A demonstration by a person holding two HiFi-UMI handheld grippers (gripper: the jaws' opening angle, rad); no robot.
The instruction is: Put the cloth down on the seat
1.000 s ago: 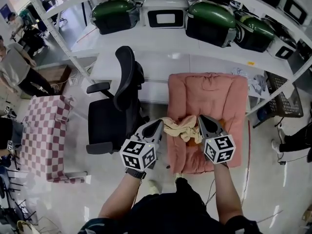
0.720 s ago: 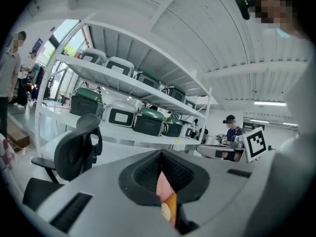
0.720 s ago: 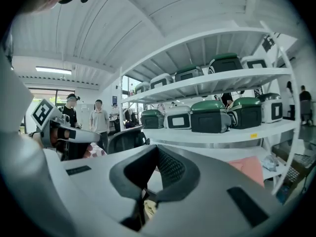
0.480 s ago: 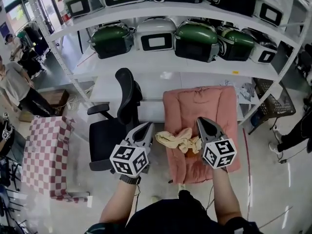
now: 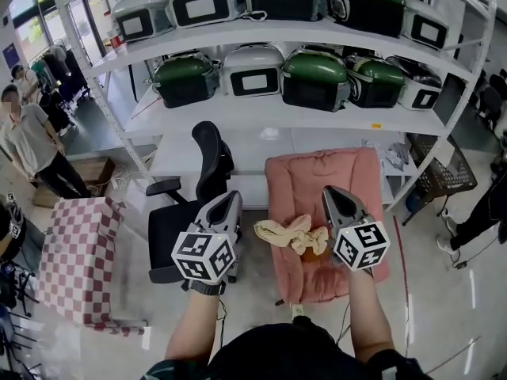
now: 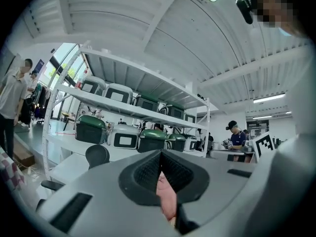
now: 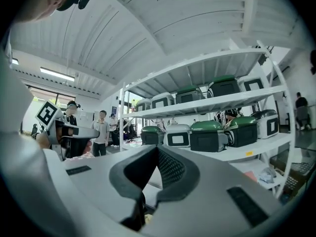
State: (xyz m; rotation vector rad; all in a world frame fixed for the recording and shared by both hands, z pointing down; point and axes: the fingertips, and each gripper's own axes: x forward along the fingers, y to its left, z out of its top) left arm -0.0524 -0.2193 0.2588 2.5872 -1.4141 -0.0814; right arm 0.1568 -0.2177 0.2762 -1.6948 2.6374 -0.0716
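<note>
Here's the cloth [image 5: 289,233], a crumpled pale-yellow strip lying across the front half of the pink padded seat [image 5: 317,172], and by the look of it nothing has hold of it. The left gripper [image 5: 229,199] hangs to the cloth's left, over the gap beside the black office chair [image 5: 186,212]. The right gripper [image 5: 333,193] hangs over the cloth's right end, and both are lifted and aimed out at the shelf [image 5: 261,109] of green and white machines rather than down at the cushion. The left fingers [image 6: 143,172] are pressed together at the tips with nothing pinched, just a sliver of pink seat showing below them. The right fingers [image 7: 173,169] are likewise clenched on nothing, a scrap of yellow far beneath. That raised, level pose reads like hands clear of the fabric so it lies undisturbed. My call is that the placing is as good as done, with the cloth bunched, not spread
</note>
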